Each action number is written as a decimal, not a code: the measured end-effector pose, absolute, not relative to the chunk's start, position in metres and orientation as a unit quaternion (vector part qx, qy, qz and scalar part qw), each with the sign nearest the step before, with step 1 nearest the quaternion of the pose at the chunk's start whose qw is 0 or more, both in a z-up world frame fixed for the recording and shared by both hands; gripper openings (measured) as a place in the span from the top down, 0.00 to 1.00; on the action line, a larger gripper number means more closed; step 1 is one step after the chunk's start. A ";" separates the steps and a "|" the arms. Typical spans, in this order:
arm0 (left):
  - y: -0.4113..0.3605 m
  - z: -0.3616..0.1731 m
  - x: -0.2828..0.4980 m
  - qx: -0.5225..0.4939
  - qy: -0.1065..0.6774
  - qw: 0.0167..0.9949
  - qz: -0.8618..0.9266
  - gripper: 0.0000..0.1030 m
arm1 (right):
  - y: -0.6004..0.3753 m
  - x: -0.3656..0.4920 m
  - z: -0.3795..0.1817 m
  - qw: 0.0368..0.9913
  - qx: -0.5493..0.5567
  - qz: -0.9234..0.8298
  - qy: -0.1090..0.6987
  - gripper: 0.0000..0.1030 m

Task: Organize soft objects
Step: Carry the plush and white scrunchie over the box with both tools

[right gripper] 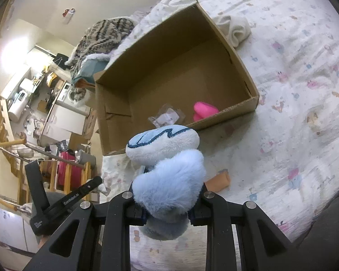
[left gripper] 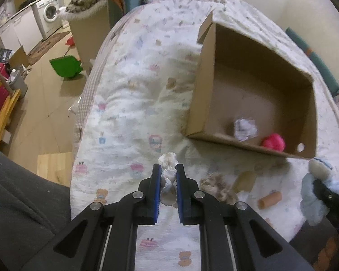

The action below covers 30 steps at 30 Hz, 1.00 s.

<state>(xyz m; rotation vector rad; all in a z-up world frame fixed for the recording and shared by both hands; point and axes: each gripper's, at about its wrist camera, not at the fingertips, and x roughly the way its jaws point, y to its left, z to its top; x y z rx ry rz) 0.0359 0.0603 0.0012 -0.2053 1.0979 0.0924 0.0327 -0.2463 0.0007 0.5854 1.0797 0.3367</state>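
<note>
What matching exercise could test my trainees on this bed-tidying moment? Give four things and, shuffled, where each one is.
Things:
1. white scrunchie
2. blue plush toy
3. pink object
4. orange roll

Places:
A. lying loose on the bedspread
B. inside the cardboard box
C. in the left gripper
D. in the right gripper

Pairs: 1-C, 2-D, 3-B, 4-A

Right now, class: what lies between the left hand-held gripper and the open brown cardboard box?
Only bare patterned white quilt, seen in the left wrist view.
</note>
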 end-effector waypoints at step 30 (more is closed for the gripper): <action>-0.012 0.057 0.135 0.006 0.454 0.891 -0.028 0.89 | -0.251 0.116 0.036 0.854 0.216 0.158 0.446 0.74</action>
